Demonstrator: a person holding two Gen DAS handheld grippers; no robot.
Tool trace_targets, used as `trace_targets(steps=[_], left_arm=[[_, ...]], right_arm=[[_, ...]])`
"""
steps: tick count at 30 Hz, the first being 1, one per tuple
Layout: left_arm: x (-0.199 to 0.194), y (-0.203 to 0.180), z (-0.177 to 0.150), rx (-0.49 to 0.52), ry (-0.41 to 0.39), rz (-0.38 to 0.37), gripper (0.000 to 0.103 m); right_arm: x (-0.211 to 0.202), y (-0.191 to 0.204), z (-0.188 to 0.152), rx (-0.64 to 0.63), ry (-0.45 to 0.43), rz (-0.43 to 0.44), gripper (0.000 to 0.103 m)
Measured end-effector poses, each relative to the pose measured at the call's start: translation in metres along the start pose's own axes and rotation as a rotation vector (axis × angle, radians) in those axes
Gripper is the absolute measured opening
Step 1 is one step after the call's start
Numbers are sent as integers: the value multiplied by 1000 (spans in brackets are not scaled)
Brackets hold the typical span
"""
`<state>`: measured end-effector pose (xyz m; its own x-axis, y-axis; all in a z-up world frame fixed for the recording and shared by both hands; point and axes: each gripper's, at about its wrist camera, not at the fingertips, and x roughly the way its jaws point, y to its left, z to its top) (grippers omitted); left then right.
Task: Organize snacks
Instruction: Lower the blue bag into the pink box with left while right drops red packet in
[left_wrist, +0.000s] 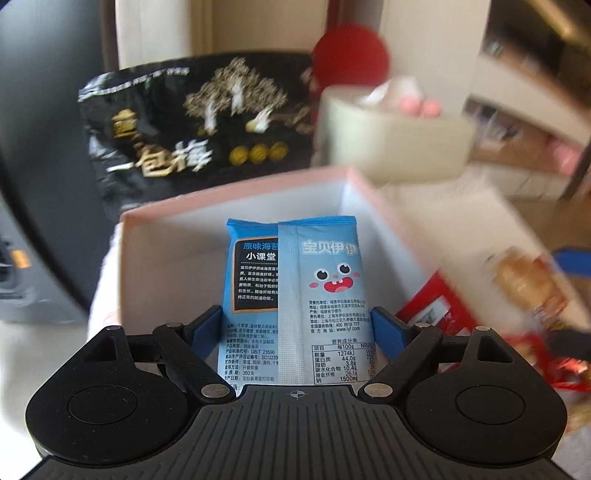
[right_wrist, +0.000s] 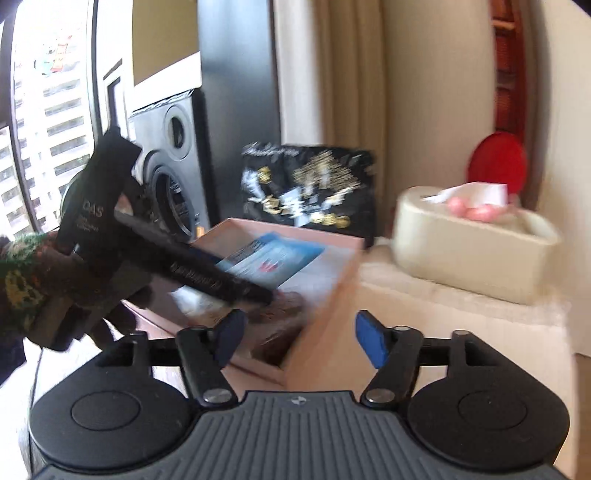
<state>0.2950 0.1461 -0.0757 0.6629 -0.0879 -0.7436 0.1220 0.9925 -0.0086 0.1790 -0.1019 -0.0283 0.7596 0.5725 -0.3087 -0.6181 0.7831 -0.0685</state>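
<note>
My left gripper (left_wrist: 297, 325) is shut on a blue seaweed snack packet (left_wrist: 295, 280) and holds it over the open pink box (left_wrist: 236, 195). In the right wrist view the left gripper (right_wrist: 255, 291) reaches into the pink box (right_wrist: 332, 291) with the blue packet (right_wrist: 269, 258). A brown snack (right_wrist: 284, 306) lies in the box's near corner. My right gripper (right_wrist: 297, 334) is open and empty, just in front of the box's near corner. A large black plum snack bag (left_wrist: 195, 125) stands behind the box; it also shows in the right wrist view (right_wrist: 306, 184).
A beige tissue box (left_wrist: 391, 140) stands right of the pink box, with a red round object (left_wrist: 351, 55) behind it. Red and clear snack packets (left_wrist: 517, 288) lie at the right on the white cloth. A black speaker (right_wrist: 166, 166) stands at the left by the window.
</note>
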Motion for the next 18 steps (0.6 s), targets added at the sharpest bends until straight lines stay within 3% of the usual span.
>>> trace_targets(steps=[4, 6, 9, 13, 15, 18], left_arm=[[10, -4, -5, 24, 116, 60, 90], [10, 2, -5, 1, 123, 50, 90], [-11, 10, -4, -89, 0, 36, 90], [-42, 26, -5, -271, -161, -9, 90], [-39, 27, -4, -284, -119, -10, 90], [-21, 15, -4, -169, 39, 1, 90]], right_arm=[[-37, -8, -22, -48, 3, -99, 70], [-52, -14, -34, -47, 21, -129, 70], [-77, -31, -53, 15, 53, -155, 71], [-93, -49, -87, 133, 133, -117, 73], [-96, -52, -103, 177, 174, -79, 73], [-100, -49, -121, 191, 207, -56, 73]])
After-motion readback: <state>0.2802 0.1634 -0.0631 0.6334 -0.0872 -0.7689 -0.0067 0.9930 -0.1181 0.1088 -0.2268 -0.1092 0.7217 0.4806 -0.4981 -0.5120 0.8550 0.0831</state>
